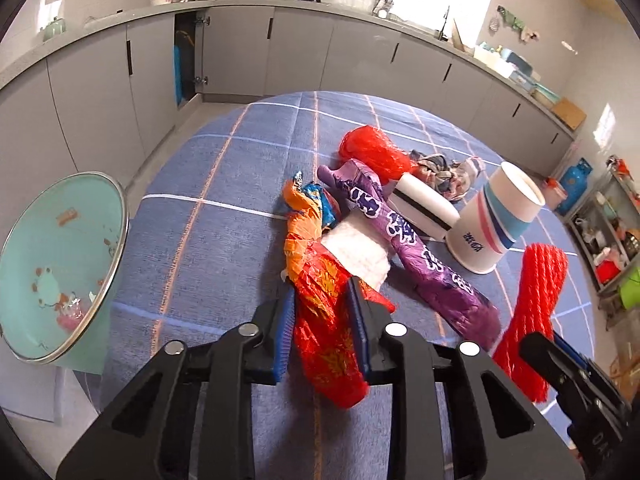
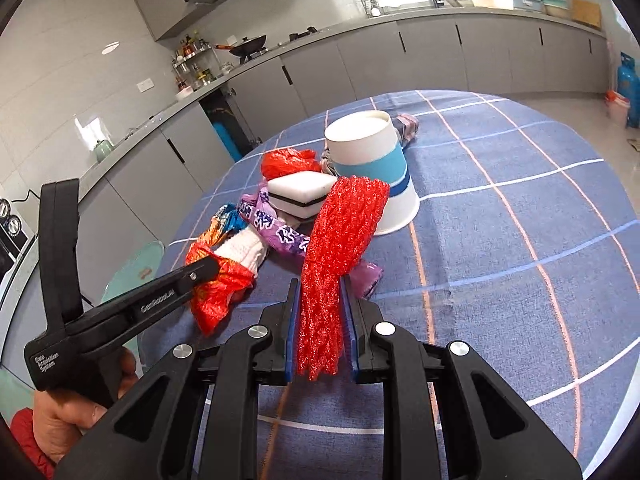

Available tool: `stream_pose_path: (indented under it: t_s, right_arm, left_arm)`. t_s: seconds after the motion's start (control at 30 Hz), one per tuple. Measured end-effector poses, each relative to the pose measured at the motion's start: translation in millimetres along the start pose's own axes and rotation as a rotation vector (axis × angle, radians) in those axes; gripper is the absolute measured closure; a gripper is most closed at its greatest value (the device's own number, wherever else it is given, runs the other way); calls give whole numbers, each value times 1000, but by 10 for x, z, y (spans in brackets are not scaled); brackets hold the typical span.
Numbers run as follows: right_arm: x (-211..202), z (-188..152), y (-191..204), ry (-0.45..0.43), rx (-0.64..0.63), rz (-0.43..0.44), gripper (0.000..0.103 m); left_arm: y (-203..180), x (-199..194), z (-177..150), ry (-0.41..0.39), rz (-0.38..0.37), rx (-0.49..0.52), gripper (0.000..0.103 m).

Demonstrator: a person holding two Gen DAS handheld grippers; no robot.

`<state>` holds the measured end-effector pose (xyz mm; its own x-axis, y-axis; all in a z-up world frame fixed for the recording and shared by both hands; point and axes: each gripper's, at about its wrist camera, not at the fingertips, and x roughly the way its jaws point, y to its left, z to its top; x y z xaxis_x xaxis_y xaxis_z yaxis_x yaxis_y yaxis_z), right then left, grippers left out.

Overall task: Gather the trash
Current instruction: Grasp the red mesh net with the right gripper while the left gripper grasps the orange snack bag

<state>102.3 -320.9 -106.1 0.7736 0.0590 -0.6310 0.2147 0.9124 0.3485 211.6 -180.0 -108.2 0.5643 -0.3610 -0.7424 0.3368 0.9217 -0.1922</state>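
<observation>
A heap of trash lies on the blue checked tablecloth [image 1: 224, 168]. My left gripper [image 1: 320, 300] is shut on a red and orange crinkled wrapper [image 1: 324, 320], whose far end rests among the heap. My right gripper [image 2: 320, 292] is shut on a red mesh net [image 2: 340, 248], held above the cloth; the net [image 1: 536, 312] also shows at the right of the left wrist view. In the heap are a purple wrapper [image 1: 420, 252], a white sponge with a black stripe [image 1: 424, 208], a striped paper cup [image 1: 496, 220] on its side, a red plastic bag [image 1: 372, 152] and a white tissue [image 1: 360, 252].
A mint-green bin [image 1: 60, 264] with a metal rim stands left of the table, some scraps inside. A patterned cloth [image 1: 444, 172] lies behind the sponge. Grey kitchen cabinets [image 1: 300, 52] run along the far wall. A hand [image 2: 76, 404] holds the left gripper's handle.
</observation>
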Motion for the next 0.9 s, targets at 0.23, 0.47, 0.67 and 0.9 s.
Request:
stream_pose_path:
  t_s: [0.23, 0.47, 0.67, 0.9]
  right_arm:
    - [-68, 50, 178, -41, -38, -1, 83]
    - [-30, 79, 433, -36, -87, 21, 83]
    - [23, 99, 705, -27, -133, 58, 83]
    - [103, 101, 1105, -17, -197, 108, 83]
  left_arm:
    - [107, -338, -14, -73, -12, 28, 81]
    - [288, -600, -35, -124, 17, 58, 81]
    - [577, -769, -40, -145, 73, 22, 81]
    - [945, -969, -69, -179, 140, -22, 81]
